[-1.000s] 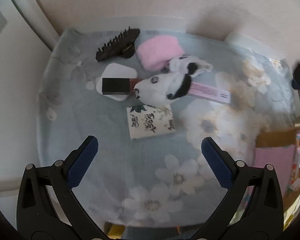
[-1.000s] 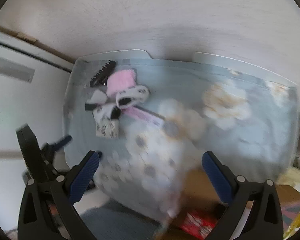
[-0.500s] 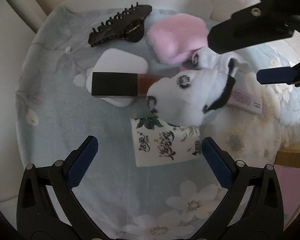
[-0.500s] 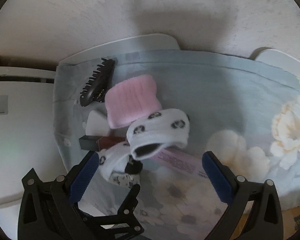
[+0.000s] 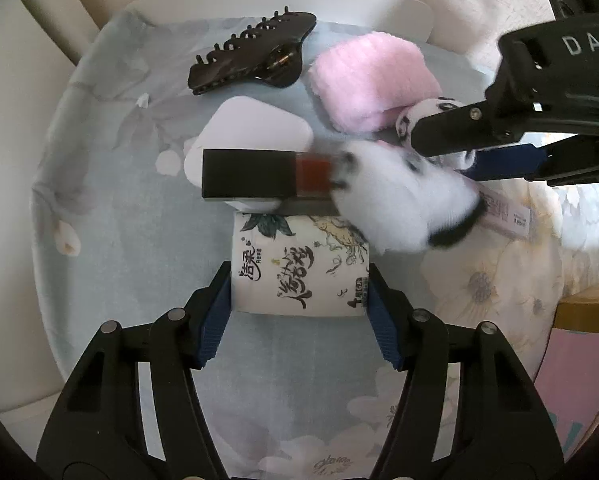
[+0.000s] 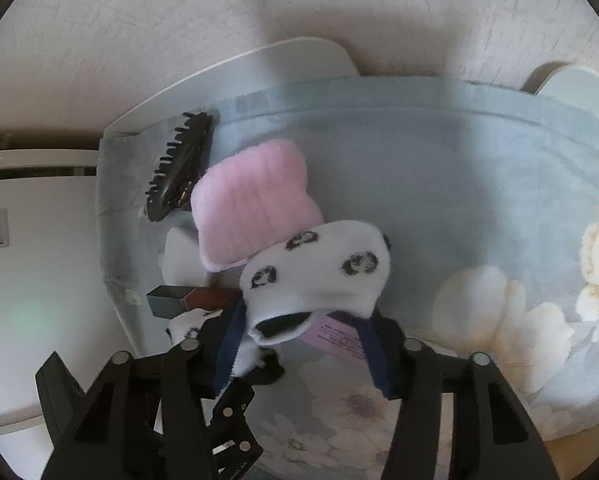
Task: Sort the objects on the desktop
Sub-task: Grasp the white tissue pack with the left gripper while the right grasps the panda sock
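Left gripper [image 5: 299,304]: low centre of the left wrist view, jaws closing around the tissue pack [image 5: 299,266]; both blue pads lie against its short sides, so it looks gripped.
Pack position: directly between the fingers, long axis running across the frame from pad to pad, lying flat on the floral cloth [image 5: 119,216] over the tabletop.
Above the pack: lipstick [image 5: 267,178] lying crosswise on a white sponge [image 5: 255,124], its black end to the left, just clear of the pack's upper edge.
Right gripper [image 5: 479,152]: enters from the right edge, reaching into the white sock [image 5: 403,204].
Counts, left view: one hair claw [image 5: 251,54], one pink cloth [image 5: 373,80], one sponge, one lipstick, one pack, one pink tube [image 5: 507,212], two panda-print socks.

Right gripper [image 6: 303,344]: low centre of the right wrist view, jaws closing on the sock cuff [image 6: 283,324]; the cuff sits between the pads, but whether both press it I cannot tell.
Sock position: extends from the fingers up toward frame centre, overlapping the pink cloth [image 6: 251,208].
Nearer hand: the right for the socks, the left for the pack.
Counts, right view: one hair claw [image 6: 179,168], one lipstick [image 6: 187,300], one tube [image 6: 339,336].
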